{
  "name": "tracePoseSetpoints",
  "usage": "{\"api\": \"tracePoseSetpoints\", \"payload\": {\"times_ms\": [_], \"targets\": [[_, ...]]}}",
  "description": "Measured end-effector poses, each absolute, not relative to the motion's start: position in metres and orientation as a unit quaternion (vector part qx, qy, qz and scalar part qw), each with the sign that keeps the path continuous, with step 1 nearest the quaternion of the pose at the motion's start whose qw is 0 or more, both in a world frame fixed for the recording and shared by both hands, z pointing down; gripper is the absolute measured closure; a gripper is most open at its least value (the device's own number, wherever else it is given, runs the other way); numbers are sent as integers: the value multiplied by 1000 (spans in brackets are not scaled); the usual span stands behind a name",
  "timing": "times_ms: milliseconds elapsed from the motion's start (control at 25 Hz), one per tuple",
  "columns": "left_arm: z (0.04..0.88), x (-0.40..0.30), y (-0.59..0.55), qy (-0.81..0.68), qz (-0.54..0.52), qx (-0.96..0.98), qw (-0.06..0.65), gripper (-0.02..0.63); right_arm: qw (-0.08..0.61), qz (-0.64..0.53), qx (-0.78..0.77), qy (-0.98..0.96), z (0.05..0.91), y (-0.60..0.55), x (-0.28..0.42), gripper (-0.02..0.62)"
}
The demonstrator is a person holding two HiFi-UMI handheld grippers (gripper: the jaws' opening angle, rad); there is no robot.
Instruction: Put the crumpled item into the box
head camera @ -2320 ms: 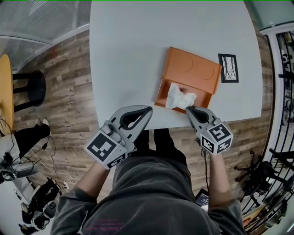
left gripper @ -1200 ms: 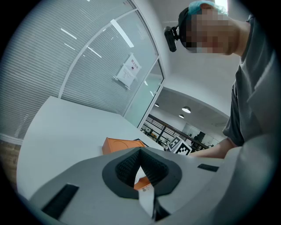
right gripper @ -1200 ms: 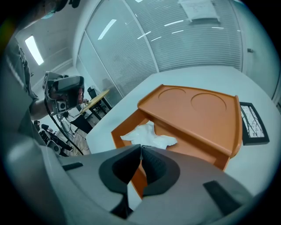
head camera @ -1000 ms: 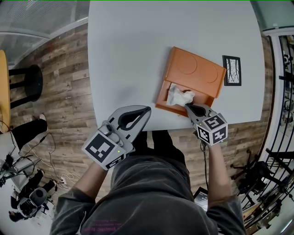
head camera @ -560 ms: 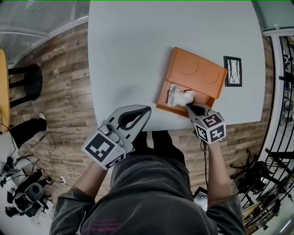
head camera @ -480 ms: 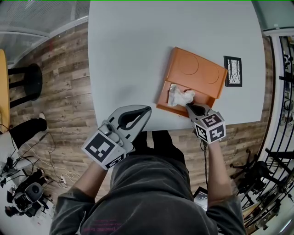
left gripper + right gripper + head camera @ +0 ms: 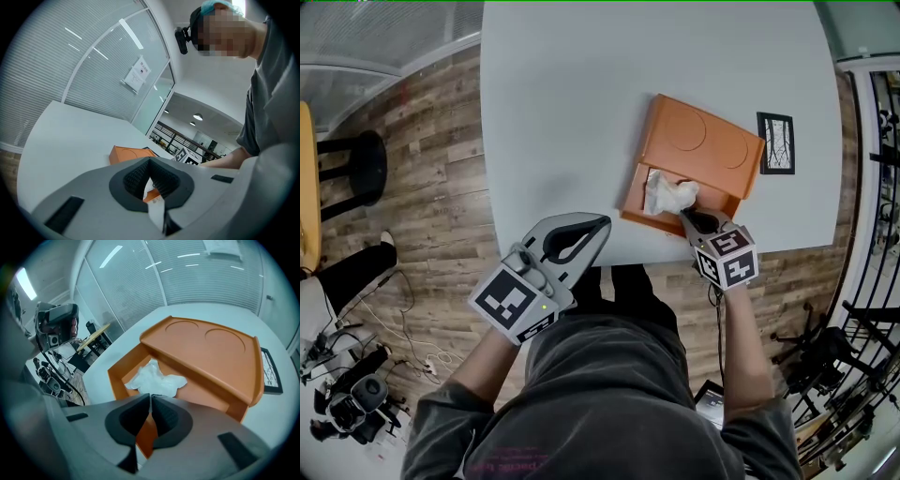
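A white table carries an orange box close to its near edge, toward the right. The box's open compartment faces the near edge, and its flat top bears two round impressions. The left gripper hovers at the table's near edge, left of the box, with its jaws closed together and nothing between them. The right gripper reaches over the box's near wall, its jaws clenched on the near fringe of the crumpled item. This white wad lies inside the open compartment. A small black-and-white marker card lies just beyond the box's right side.
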State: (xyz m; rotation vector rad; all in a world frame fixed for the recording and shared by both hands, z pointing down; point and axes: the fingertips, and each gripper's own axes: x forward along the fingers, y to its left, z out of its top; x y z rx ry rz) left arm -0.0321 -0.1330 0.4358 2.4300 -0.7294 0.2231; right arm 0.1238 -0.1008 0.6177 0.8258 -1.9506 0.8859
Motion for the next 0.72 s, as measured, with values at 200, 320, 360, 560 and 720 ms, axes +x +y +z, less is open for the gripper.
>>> {"api": "tracePoseSetpoints", "payload": {"times_ms": [200,320,360,560,720], "targets": [[434,-29,-131,-271,86,914,289,594,415,359,325,-771,622,-96,126,571],[431,-28,-130,-269,86,916,285,594,415,360,327,-769,622,-96,127,560],[430,-27,-130,-268,86,916,284,594,414,360,328,-769,621,-96,127,560],[426,-22,-129,-264,88,919,279,594,406,362,334,-770,617,-95,131,543],[422,-17,-128,-259,89,922,274,594,400,362,339,-771,613,-94,136,543]]}}
